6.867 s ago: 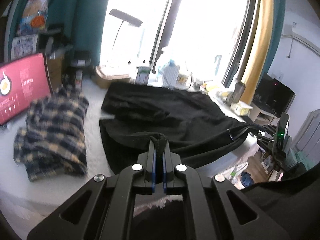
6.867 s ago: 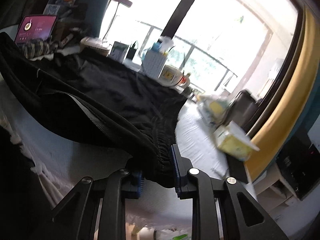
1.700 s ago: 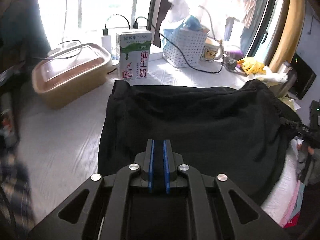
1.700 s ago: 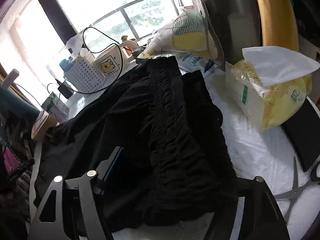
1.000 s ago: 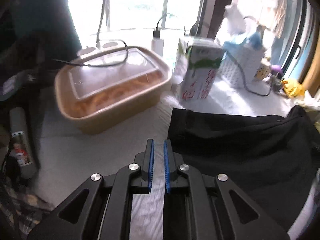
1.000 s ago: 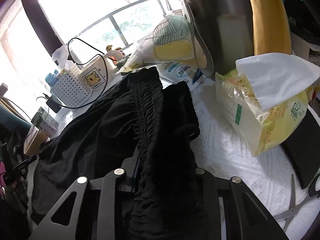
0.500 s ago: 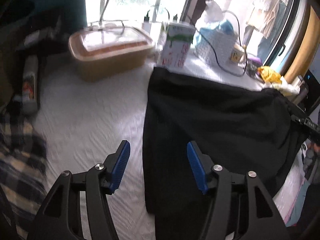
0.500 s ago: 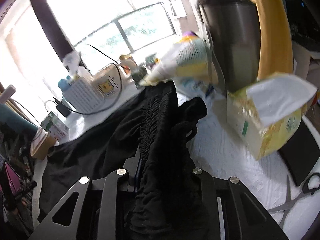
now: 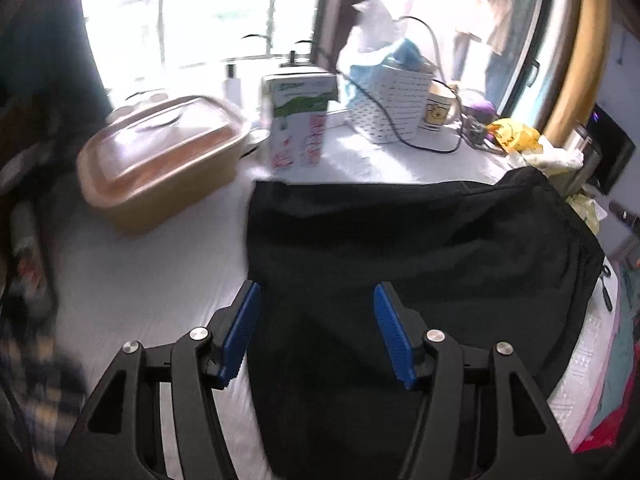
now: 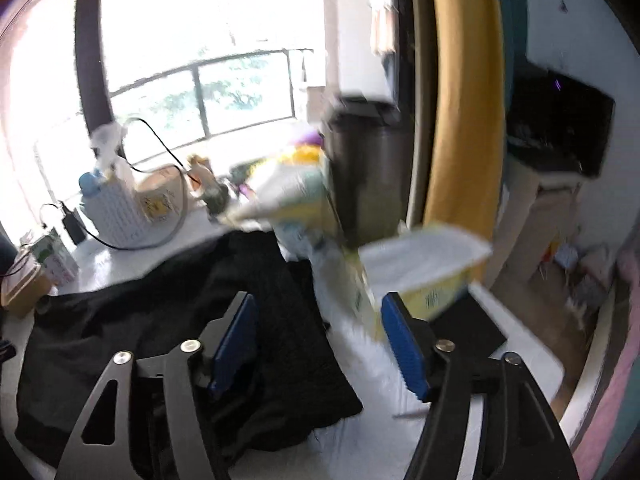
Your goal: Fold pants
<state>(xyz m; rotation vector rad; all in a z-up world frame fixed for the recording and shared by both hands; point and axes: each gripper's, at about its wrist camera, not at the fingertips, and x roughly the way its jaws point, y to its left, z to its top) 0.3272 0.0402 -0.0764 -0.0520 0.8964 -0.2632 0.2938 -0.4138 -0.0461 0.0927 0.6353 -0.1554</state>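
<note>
Lidded tub (image 9: 160, 160) holds something orange-brown, unclear.

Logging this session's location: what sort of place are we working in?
Likely a lived-in home room by a window: black pants on a white-covered table, with a milk carton and a mug behind.
</note>
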